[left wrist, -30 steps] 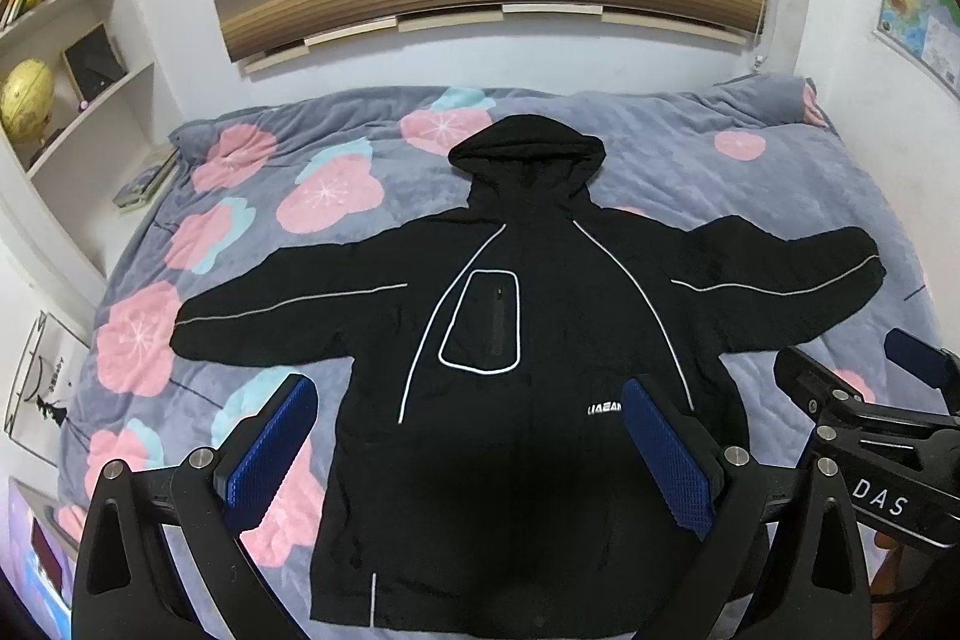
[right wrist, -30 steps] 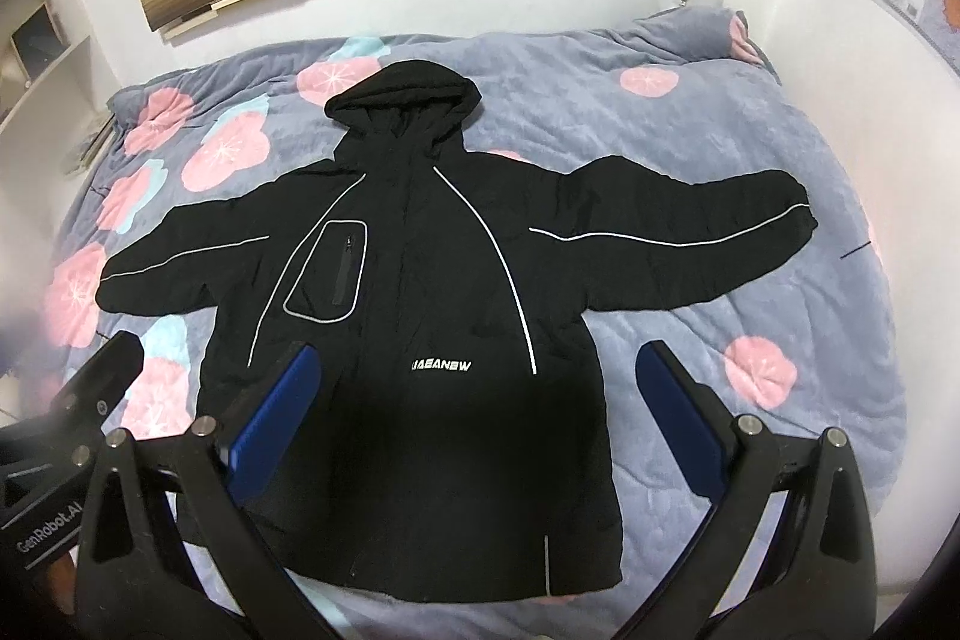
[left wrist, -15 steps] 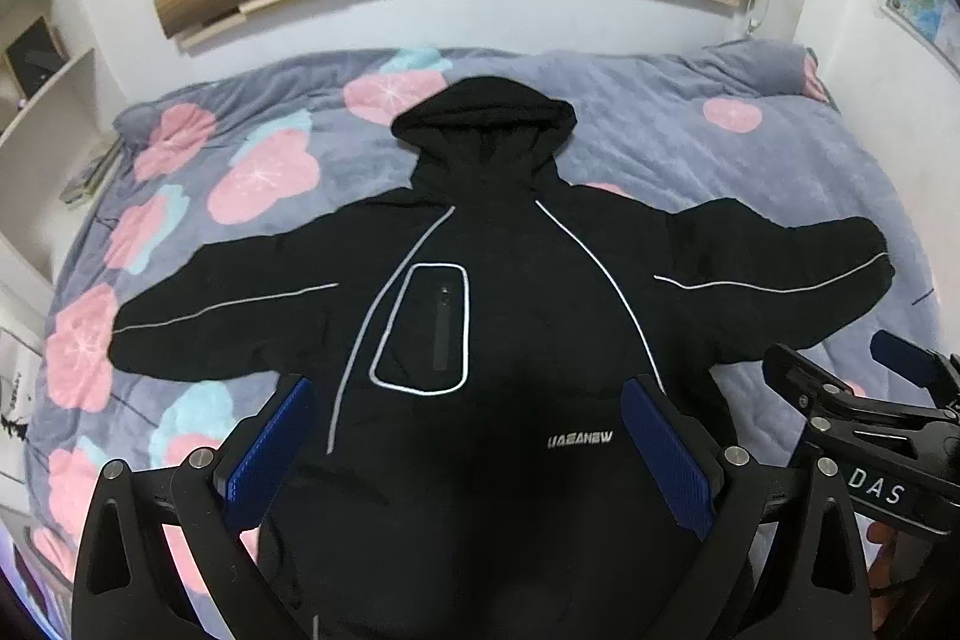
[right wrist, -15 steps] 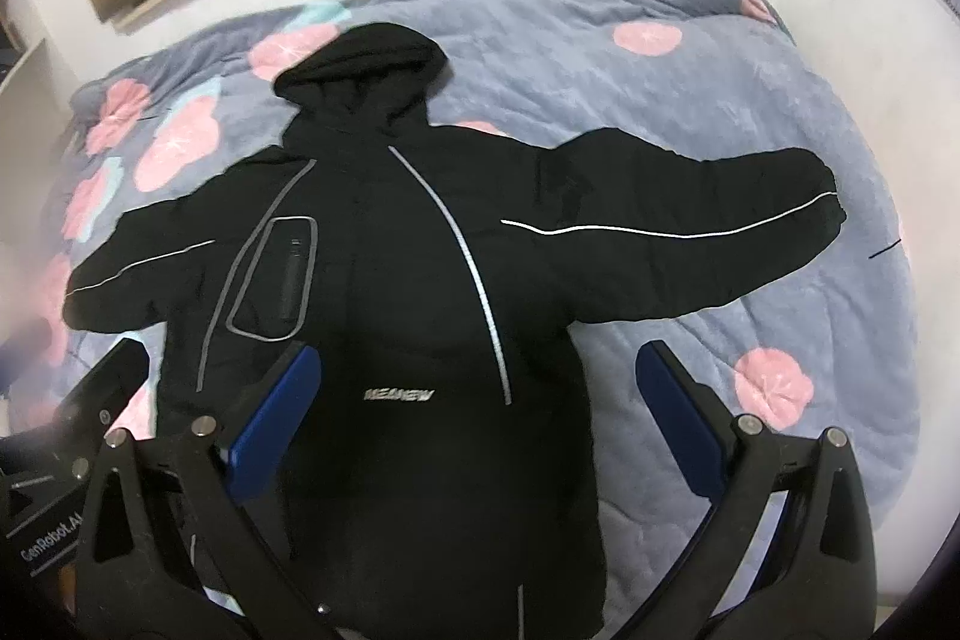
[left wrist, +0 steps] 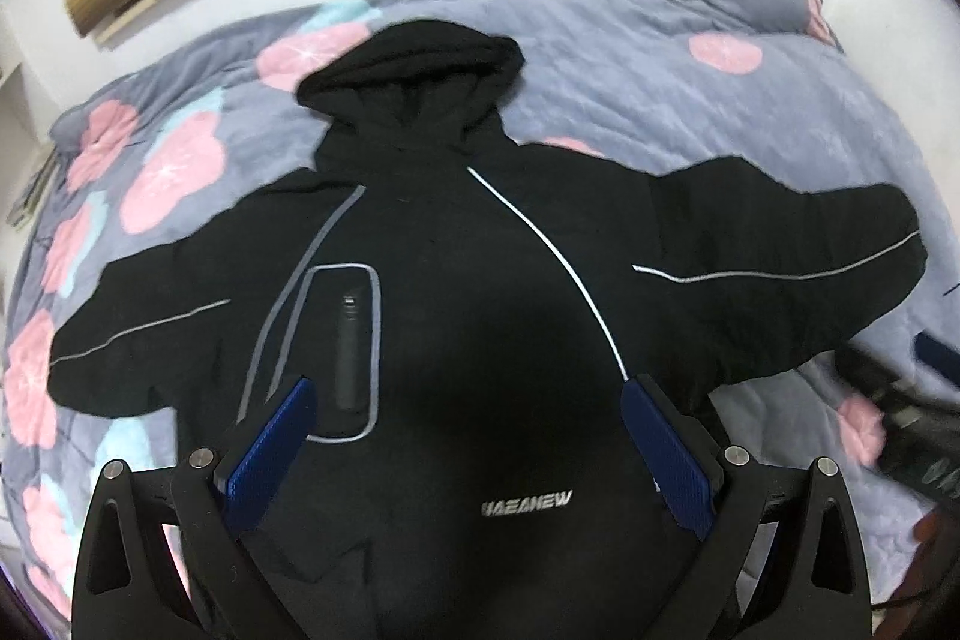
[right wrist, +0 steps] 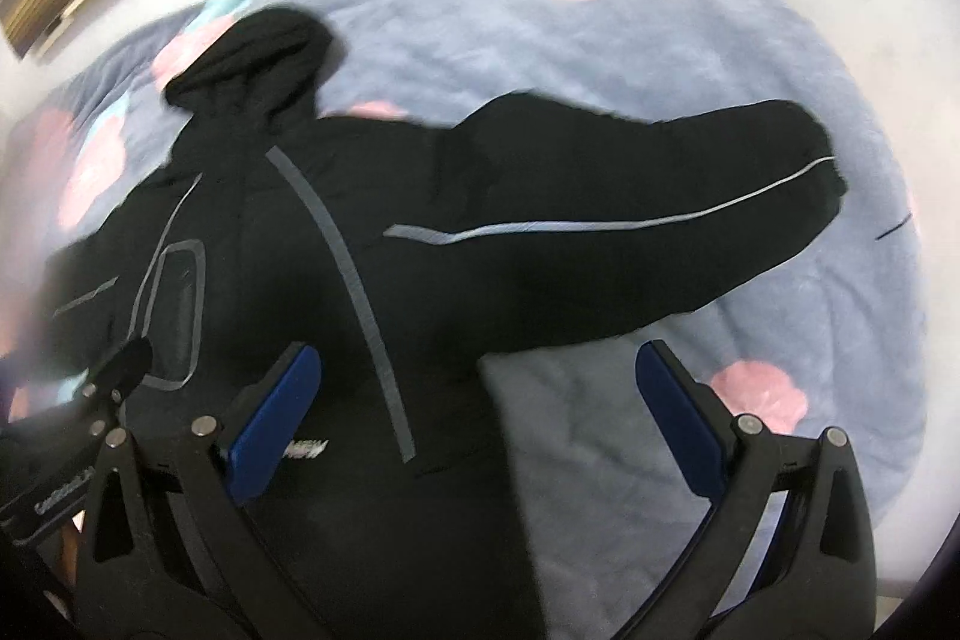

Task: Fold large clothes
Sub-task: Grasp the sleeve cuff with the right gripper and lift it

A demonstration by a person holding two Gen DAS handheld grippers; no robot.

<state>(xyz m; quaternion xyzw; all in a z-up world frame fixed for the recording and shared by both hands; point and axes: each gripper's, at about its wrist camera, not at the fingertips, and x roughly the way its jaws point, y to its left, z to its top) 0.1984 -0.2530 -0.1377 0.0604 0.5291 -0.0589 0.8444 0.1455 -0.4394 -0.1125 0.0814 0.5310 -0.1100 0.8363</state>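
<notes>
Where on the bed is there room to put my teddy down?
Bare blanket lies right of the hood, above the long sleeve, and below that sleeve beside the jacket body. The middle is crowded: the jacket covers it.

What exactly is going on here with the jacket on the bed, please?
A person holds a gripper in each hand above a black hooded jacket laid flat, front up, sleeves spread, on a floral blanket. The left gripper and right gripper are both open and hold nothing. No fold has been made yet.
</notes>
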